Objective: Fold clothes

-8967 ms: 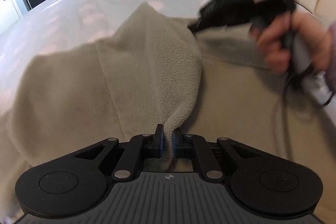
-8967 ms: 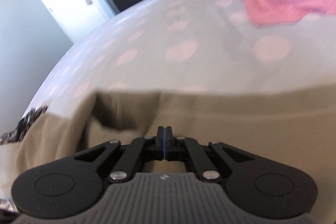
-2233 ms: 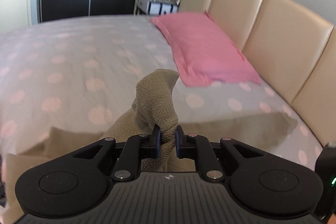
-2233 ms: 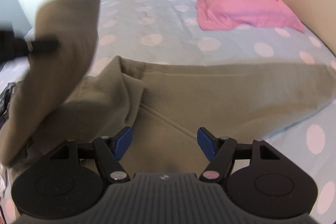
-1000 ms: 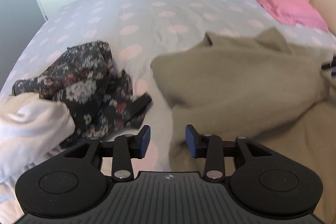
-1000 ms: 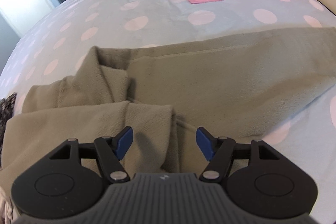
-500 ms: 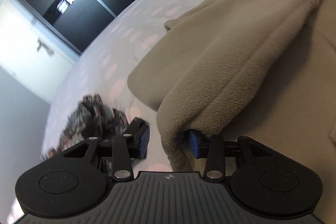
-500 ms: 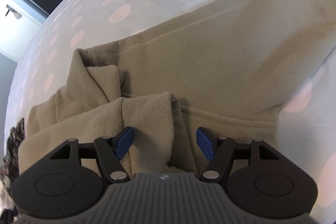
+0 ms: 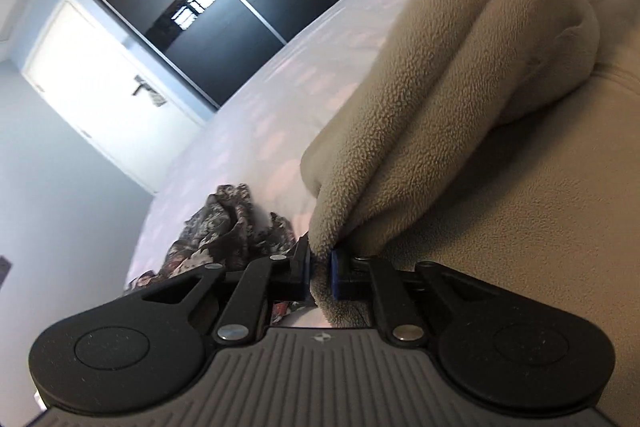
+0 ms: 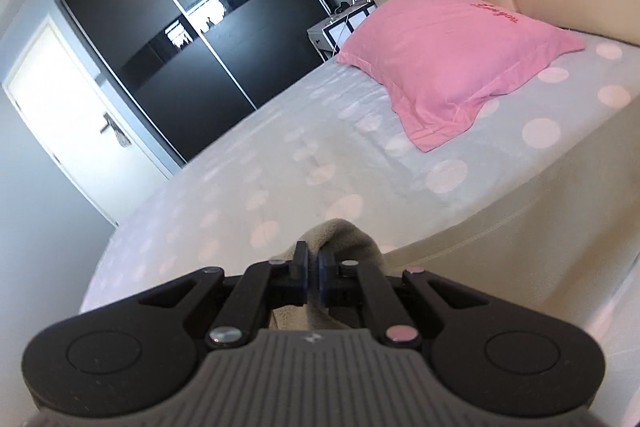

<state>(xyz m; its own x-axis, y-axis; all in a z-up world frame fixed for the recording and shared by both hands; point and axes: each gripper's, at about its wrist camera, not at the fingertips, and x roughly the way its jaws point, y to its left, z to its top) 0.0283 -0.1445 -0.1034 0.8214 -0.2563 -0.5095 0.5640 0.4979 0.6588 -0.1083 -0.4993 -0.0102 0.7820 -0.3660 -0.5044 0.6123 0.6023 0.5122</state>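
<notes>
Left wrist view: left tongs point(image 9: 320, 273) were spread half a second ago, now they're pinching a thick fold of the fleece point(image 9: 440, 99). Right tongs point(image 10: 313, 277) went from gaping to clamped on another fleece bit too. So both corners look grabbed, next fold can start. Fleece is beige, nubbly, bunchy, lying on the dotted bed point(image 10: 304, 155). Floral clothes point(image 9: 224, 223) crumpled nearby, smooth pink pillow point(image 10: 452, 67) further back.

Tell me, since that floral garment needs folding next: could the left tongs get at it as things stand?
Probably not yet: the left tongs are shut on the beige fleece. The floral garment lies close ahead to their left with nothing between, so letting go should free the way.
</notes>
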